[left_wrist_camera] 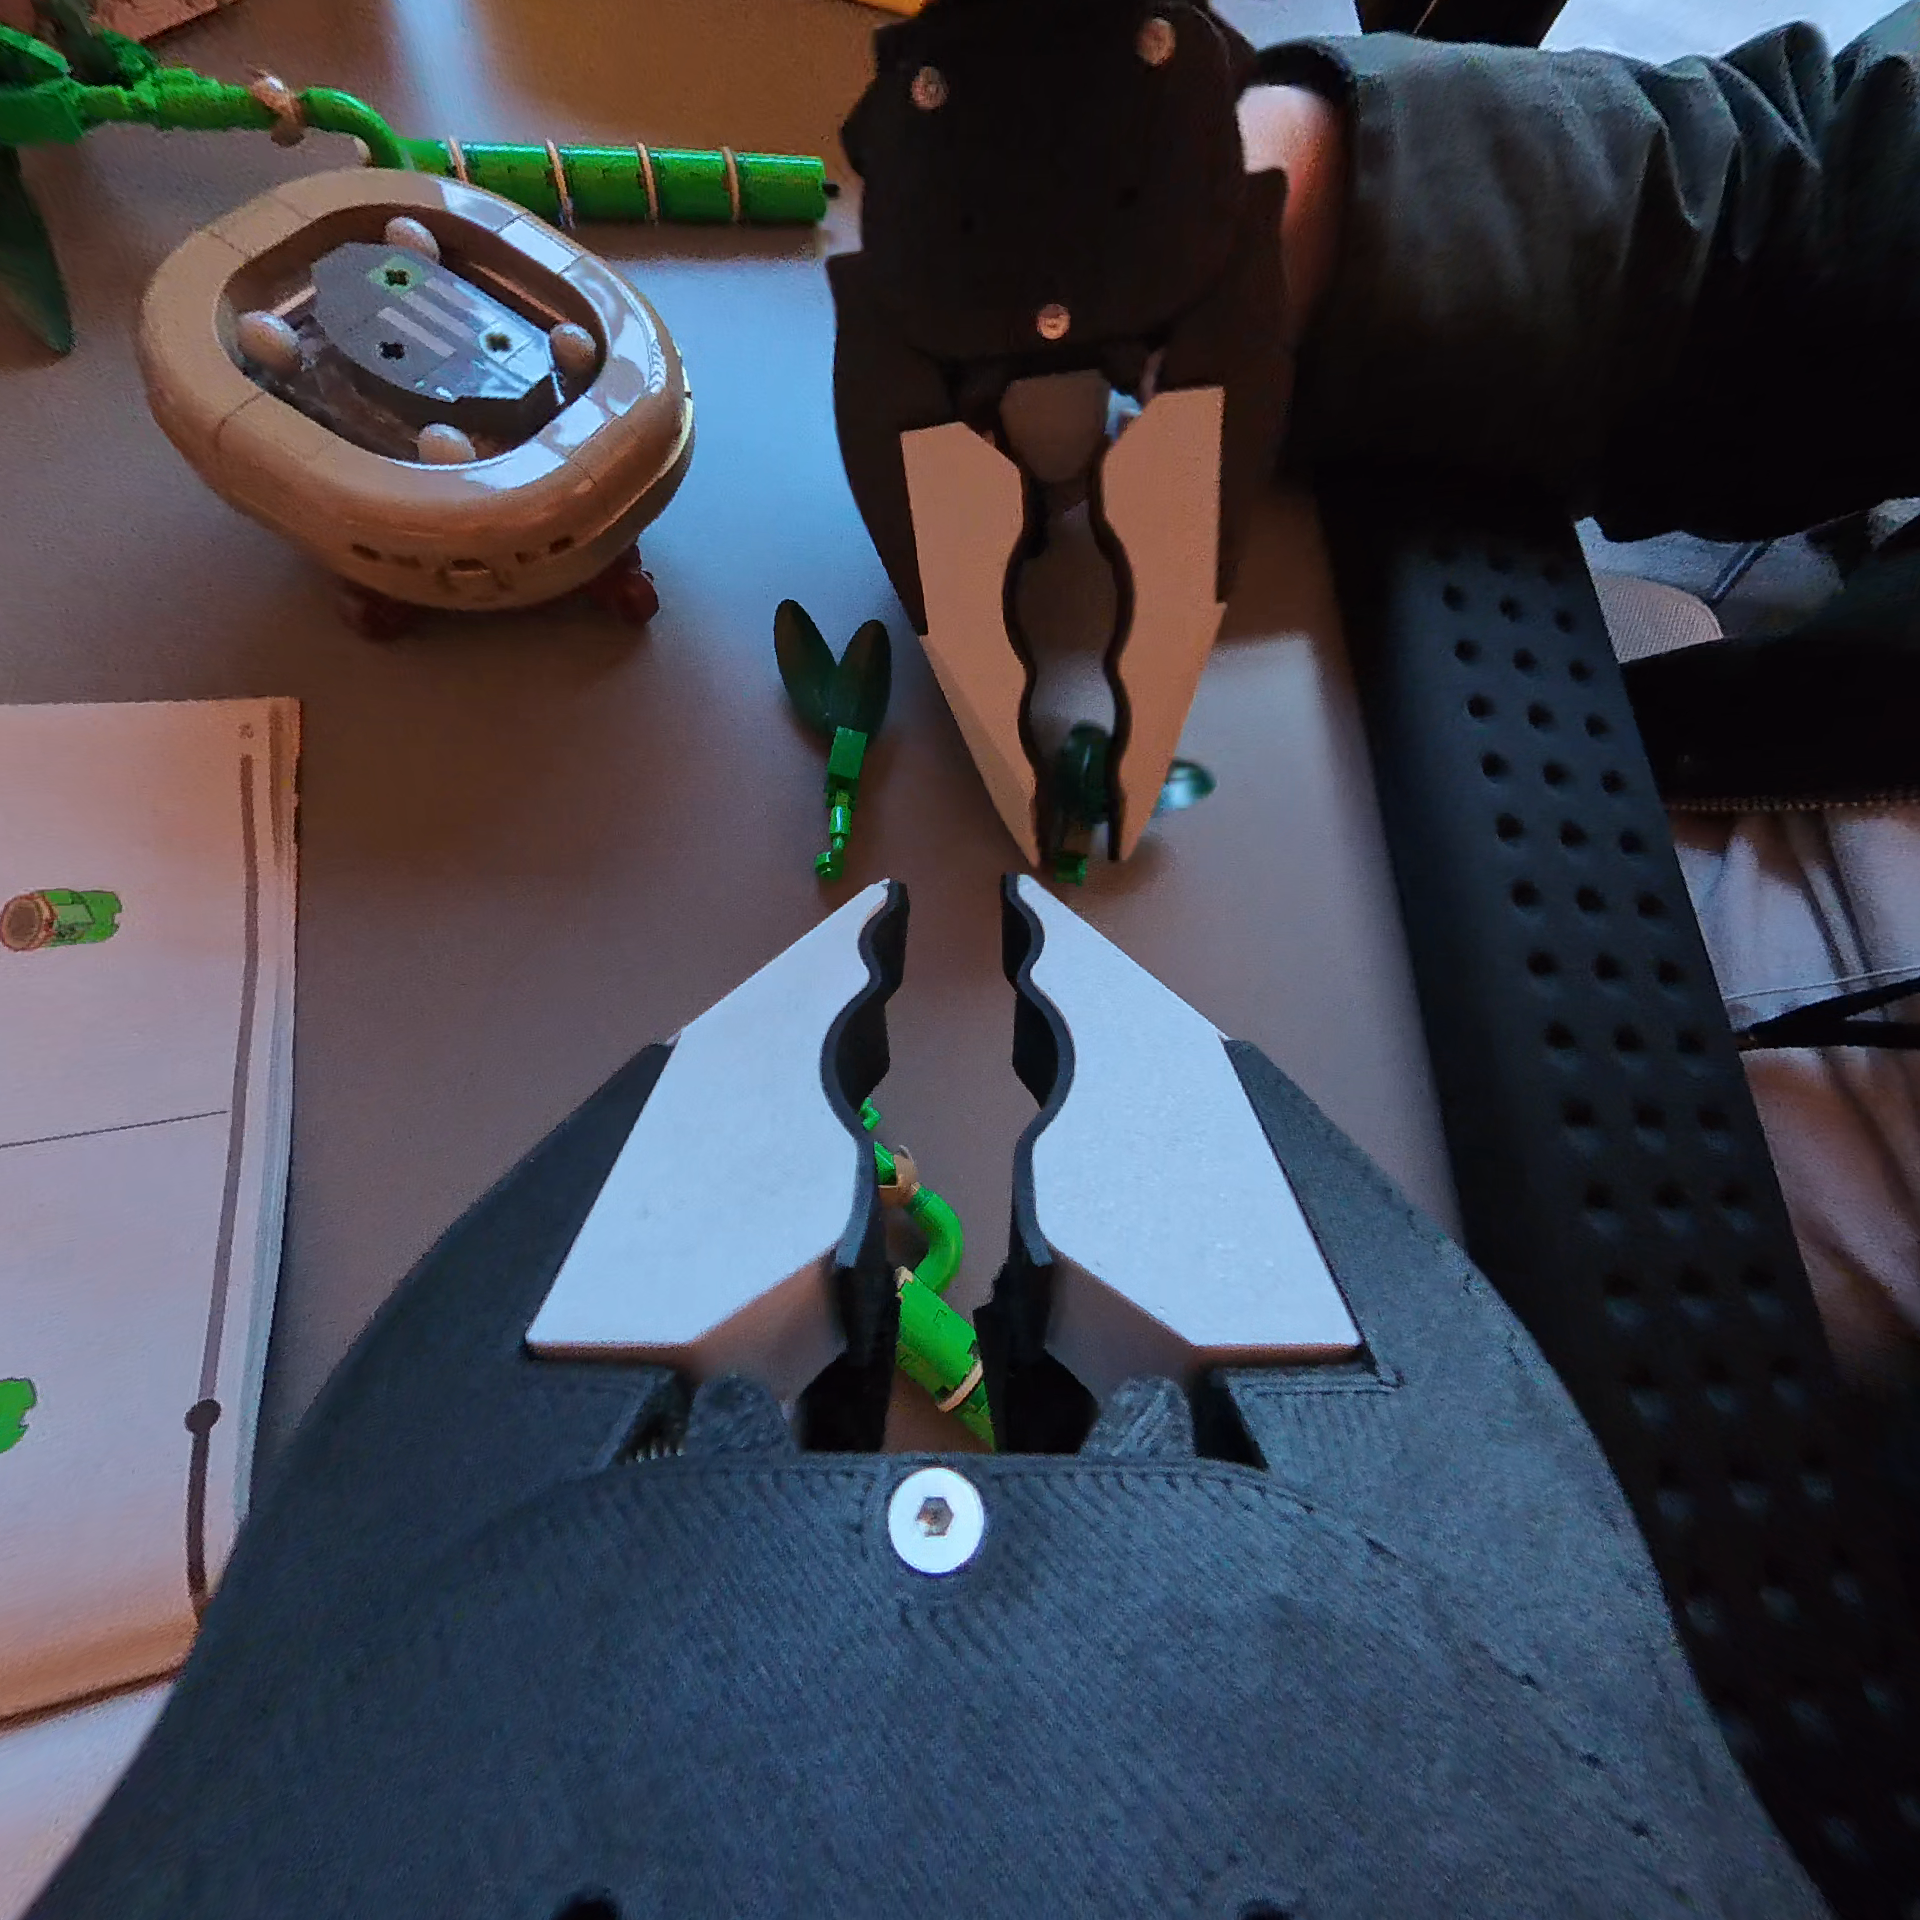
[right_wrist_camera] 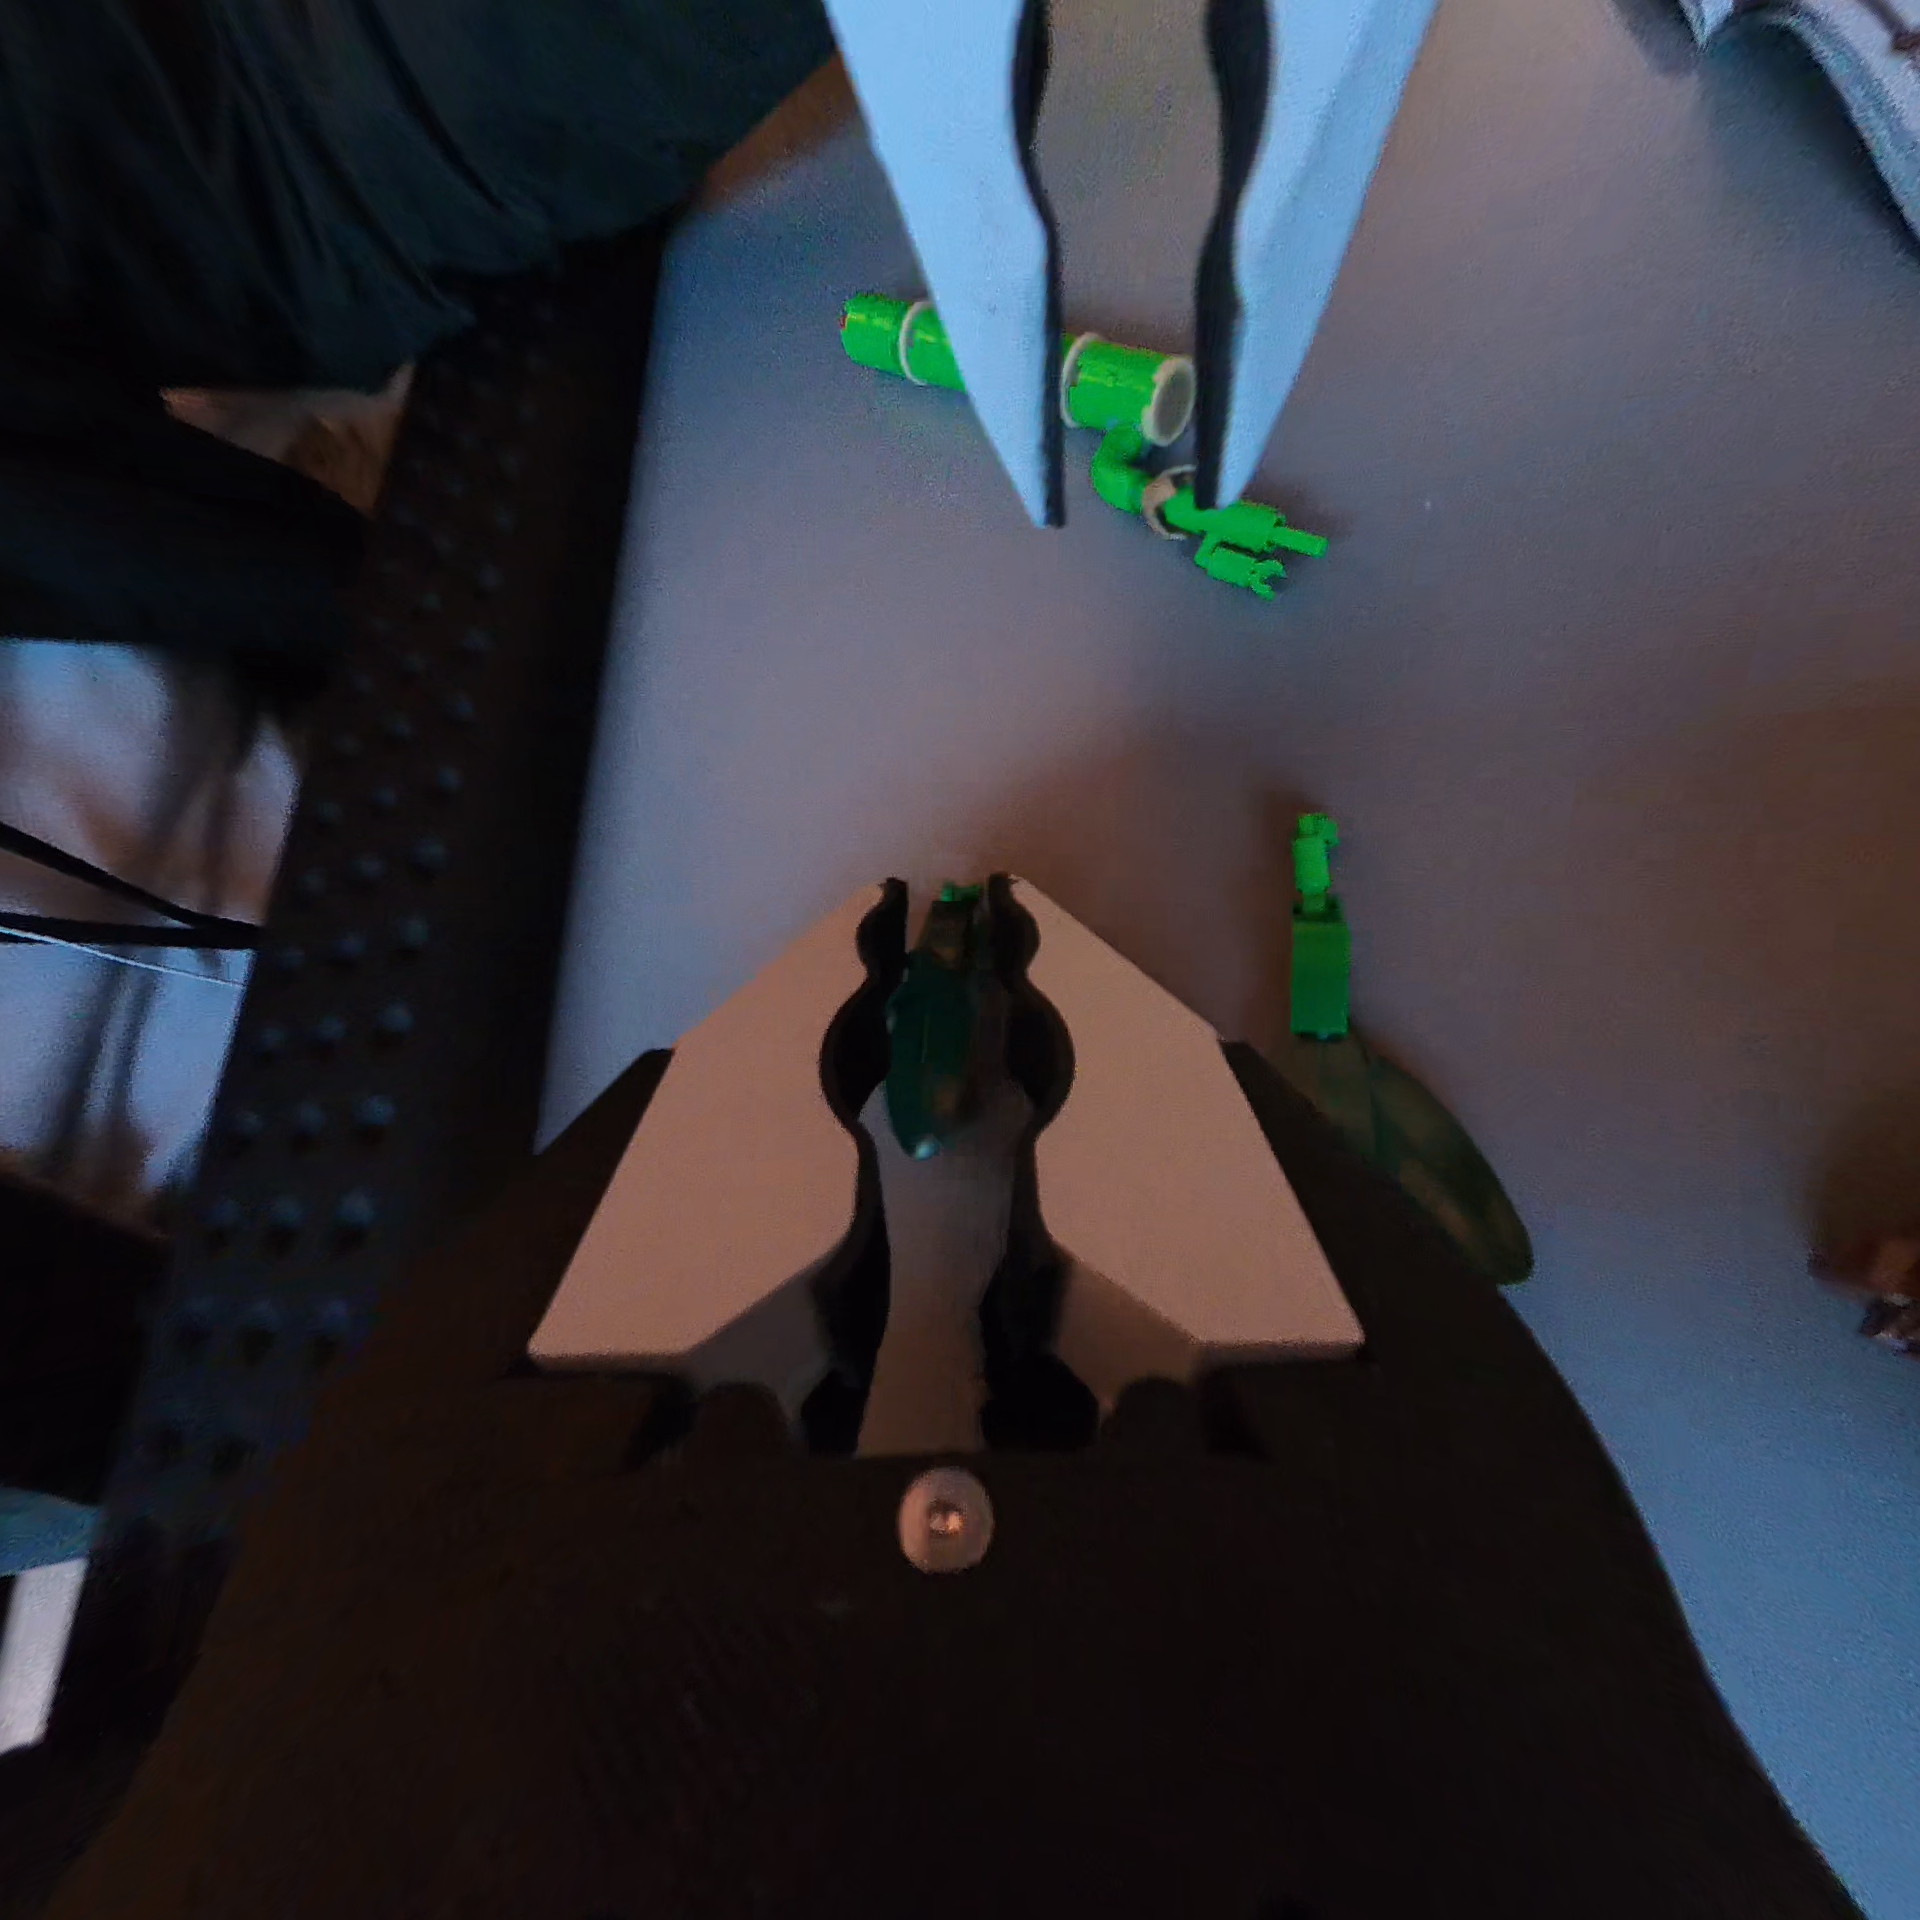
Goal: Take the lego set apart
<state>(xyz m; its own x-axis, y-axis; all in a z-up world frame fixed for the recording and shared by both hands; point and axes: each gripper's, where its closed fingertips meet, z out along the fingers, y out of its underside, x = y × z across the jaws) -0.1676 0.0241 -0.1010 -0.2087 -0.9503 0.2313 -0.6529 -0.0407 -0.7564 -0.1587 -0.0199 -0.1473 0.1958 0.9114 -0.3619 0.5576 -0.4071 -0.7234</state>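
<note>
The right gripper (right_wrist_camera: 943, 894) pinches a dark green leaf piece (right_wrist_camera: 930, 1023) at centre frame, jaws pressed on it. The left gripper (left_wrist_camera: 951, 904) hangs with jaws spread over a bent green stem (left_wrist_camera: 930, 1299) lying on the bench (left_wrist_camera: 520, 810). The tan pot (left_wrist_camera: 416, 405) sits upper left. Risk: the thin, slick leaf could twist out of its tip-only hold and skitter off the bench edge.
</note>
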